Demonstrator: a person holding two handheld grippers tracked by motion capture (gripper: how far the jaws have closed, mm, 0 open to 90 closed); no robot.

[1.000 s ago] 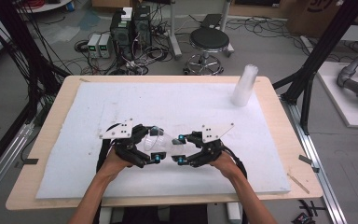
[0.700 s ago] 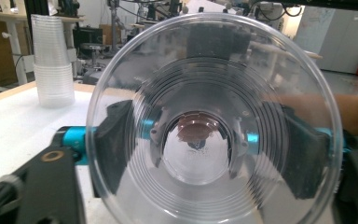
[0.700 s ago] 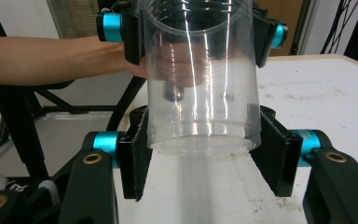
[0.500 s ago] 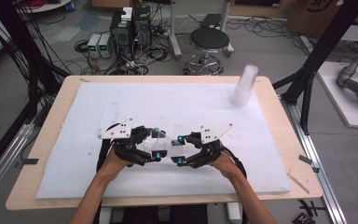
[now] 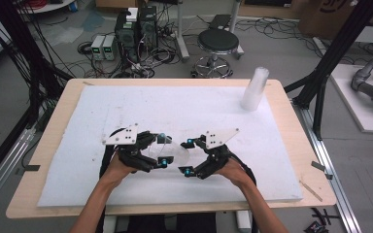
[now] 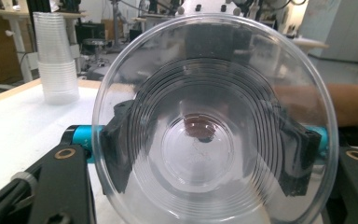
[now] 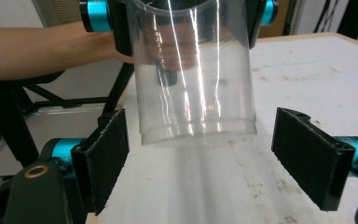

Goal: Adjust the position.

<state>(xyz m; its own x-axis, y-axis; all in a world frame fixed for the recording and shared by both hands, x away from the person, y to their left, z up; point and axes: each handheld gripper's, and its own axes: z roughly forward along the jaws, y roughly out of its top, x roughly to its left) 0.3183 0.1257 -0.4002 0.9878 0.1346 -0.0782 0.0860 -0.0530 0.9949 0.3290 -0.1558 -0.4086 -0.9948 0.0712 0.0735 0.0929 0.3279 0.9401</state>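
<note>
A clear plastic cup (image 5: 176,153) lies on its side just above the white board, between my two grippers. My left gripper (image 5: 162,149) is shut on it. Its jaws have just been closing, and its pads (image 6: 115,154) press the cup (image 6: 214,126) near the rim, with the cup's mouth towards that camera. My right gripper (image 5: 187,156) is open after its jaws have just been opening. The cup's base (image 7: 193,126) hangs between its pads (image 7: 105,154), which stand well clear of it on both sides.
A tall stack of clear cups (image 5: 255,88) stands at the far right of the white foam board (image 5: 77,145), and it also appears in the left gripper view as the stack (image 6: 56,56). The wooden table edge (image 5: 291,111) frames the board. Cables and a stool lie beyond.
My right gripper's jaws have spread away from the cup. My left gripper's jaws have closed onto it. Neither hand has shifted.
</note>
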